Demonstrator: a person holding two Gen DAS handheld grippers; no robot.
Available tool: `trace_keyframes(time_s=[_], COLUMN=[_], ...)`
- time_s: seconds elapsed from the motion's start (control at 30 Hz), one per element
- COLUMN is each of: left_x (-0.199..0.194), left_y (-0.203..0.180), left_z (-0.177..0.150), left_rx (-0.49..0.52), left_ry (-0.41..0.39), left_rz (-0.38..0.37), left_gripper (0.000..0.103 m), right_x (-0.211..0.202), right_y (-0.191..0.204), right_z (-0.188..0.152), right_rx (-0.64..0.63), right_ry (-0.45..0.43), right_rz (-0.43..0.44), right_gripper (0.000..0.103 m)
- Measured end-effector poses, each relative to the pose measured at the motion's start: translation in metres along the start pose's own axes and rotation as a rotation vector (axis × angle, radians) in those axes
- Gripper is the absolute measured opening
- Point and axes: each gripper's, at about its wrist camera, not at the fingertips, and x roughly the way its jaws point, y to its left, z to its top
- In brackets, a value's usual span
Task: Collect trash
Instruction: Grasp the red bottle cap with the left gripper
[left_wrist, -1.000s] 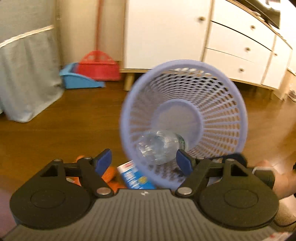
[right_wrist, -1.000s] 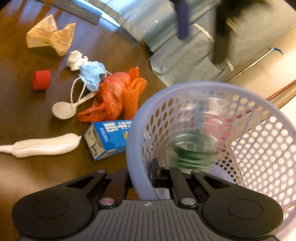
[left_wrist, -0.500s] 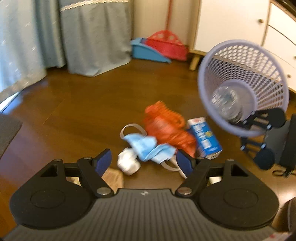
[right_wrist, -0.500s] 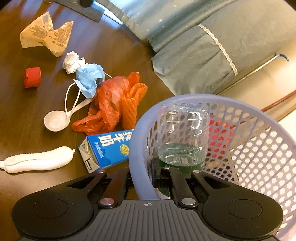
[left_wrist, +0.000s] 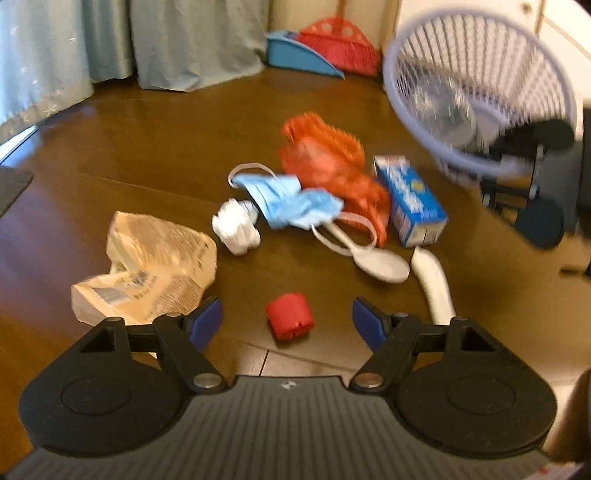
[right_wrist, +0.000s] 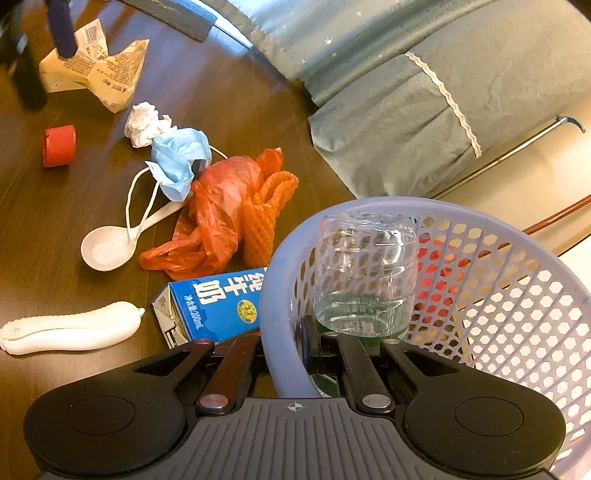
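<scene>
My left gripper (left_wrist: 286, 320) is open and low over the wooden floor, with a red bottle cap (left_wrist: 290, 319) lying between its blue fingertips. A crumpled tan paper bag (left_wrist: 147, 266) lies to its left. Beyond lie a white tissue wad (left_wrist: 236, 226), a blue face mask (left_wrist: 291, 199), an orange plastic bag (left_wrist: 332, 166), a blue milk carton (left_wrist: 410, 199), a white spoon (left_wrist: 382, 263) and a white foam sleeve (left_wrist: 433, 286). My right gripper (right_wrist: 282, 343) is shut on the rim of a lilac mesh basket (right_wrist: 498, 295), which holds a clear plastic bottle (right_wrist: 365, 280).
Grey-blue curtains (left_wrist: 166, 40) hang at the back. A red broom (left_wrist: 340, 44) and a blue dustpan (left_wrist: 295, 55) lean by the wall. A dark mat (left_wrist: 11, 184) lies at the far left. A white cabinet (left_wrist: 480, 11) stands behind the basket.
My left gripper has swung away from the basket and down towards the floor litter; the red cap now lies between its fingers. The right gripper still holds the basket, where the bottle has settled.
</scene>
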Motion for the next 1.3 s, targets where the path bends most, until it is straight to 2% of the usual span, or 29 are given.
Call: trace_keyframes(time_s=[0.17, 0.3, 0.53, 0.6, 0.93, 1.3], left_x=[0.028, 0.042, 0.055, 0.056, 0.047, 0.029], left_y=[-0.007, -0.014, -0.014, -0.014, -0.011, -0.022], left_z=[-0.005, -0.006, -0.006, -0.005, 0.000, 0.032], left_rx=[-0.009, 0.031, 0.031, 0.032, 0.030, 0.050], left_ry=[0.037, 0.059, 0.089, 0.093, 0.080, 0.012], left_rz=[0.038, 0.064, 0.061, 0.058, 0.050, 0.020], left_gripper=[0.068, 0.063, 0.041, 0.031, 0.029, 0.029], right_x=[0.000, 0.000, -0.001, -0.001, -0.002, -0.004], right_y=[0.002, 0.002, 0.003, 0.003, 0.003, 0.002], right_z=[-0.001, -0.001, -0.001, 0.000, -0.001, -0.002], right_rx=[-0.004, -0.003, -0.003, -0.001, 0.006, 0.015], right_ry=[0.000, -0.001, 0.000, 0.001, 0.003, 0.007], right_rz=[0.005, 0.004, 0.005, 0.004, 0.003, 0.007], right_gripper=[0.002, 0.002, 0.002, 0.002, 0.002, 0.002])
